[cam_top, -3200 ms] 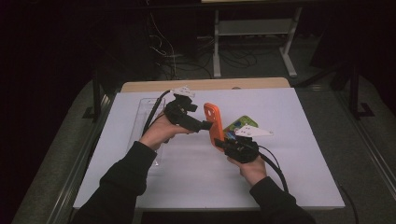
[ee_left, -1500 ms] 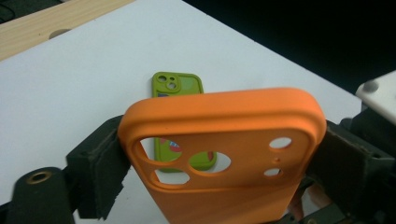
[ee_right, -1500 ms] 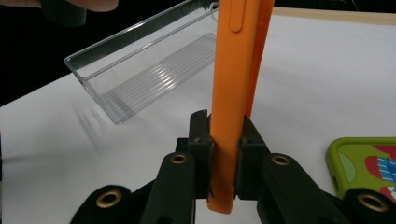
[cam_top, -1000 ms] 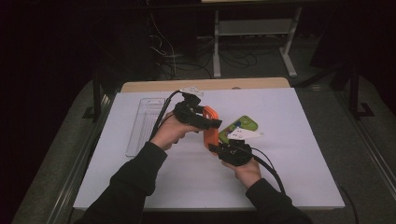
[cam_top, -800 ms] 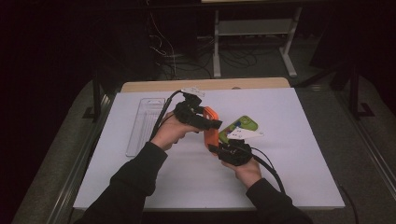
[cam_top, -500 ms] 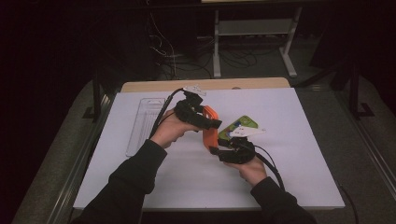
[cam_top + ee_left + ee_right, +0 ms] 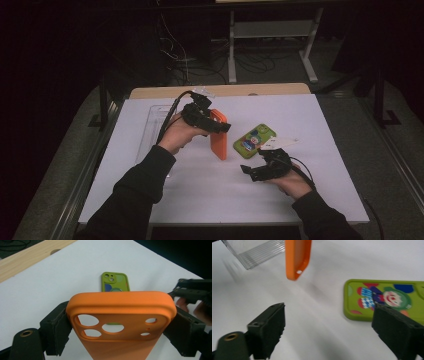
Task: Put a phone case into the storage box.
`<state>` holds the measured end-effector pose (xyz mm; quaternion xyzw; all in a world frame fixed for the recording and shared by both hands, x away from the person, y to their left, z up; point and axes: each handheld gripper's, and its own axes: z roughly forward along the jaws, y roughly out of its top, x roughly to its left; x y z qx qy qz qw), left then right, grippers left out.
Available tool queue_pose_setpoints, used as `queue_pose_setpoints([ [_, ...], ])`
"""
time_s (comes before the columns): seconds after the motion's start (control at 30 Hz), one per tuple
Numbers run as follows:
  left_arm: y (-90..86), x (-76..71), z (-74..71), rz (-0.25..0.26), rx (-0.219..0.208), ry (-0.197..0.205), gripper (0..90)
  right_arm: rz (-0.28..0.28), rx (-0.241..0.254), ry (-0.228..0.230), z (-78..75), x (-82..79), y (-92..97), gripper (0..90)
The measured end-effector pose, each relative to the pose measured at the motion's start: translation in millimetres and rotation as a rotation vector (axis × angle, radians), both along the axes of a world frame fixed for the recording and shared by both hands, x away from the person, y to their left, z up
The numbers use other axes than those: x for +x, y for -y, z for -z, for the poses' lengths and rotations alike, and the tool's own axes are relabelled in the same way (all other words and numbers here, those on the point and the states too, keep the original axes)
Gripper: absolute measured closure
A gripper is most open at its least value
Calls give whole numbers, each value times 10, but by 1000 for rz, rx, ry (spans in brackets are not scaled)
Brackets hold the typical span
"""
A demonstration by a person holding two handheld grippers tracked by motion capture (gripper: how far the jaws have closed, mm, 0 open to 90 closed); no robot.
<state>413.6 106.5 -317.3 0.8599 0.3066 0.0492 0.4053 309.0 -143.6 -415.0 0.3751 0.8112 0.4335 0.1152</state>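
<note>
Left gripper [image 7: 220, 127] just left of centre in the high view, its jaws clamped across the width of the orange phone case [image 7: 218, 134]; case held upright, its lower end at or just above the white table [image 7: 320, 200], contact not discernible; in the left gripper view the case [image 7: 120, 322] spans the lower half of the frame, camera cut-outs facing the lens, both black pads [image 7: 60, 332] pressed against its two long edges. Right gripper [image 7: 248, 172] in the lower centre-right of the high view, jaws wide apart and having just been opening, nothing between them; well apart from the orange case; in the right gripper view its pads [image 7: 274, 327] stand at the lower left and lower right of the frame over bare table. Green phone case [image 7: 254, 140] flat on the table at centre, just right of the orange case, printed side up; seen at right of the right gripper view [image 7: 384, 300], touching neither gripper. Clear plastic tray [image 7: 150, 127] on the table at left of the high view, partly behind the person's left forearm; its ribbed corner [image 7: 254, 250] at the upper left of the right gripper view.
</note>
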Motion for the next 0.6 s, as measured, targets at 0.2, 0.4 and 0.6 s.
queue_pose_setpoints([
  [0.2, -32, 62, -53, -39, 15, 8, 159, 11, -25, 41, 29, -71, 237, 32],
  [0.4, -106, 178, -168, -78, 43, 31, 158, 33, -57, 39, 122, -148, 444, 22],
  [0.6, -246, 362, -284, -141, 77, 61, 158, 71, -88, 49, 161, -211, 588, 19],
])
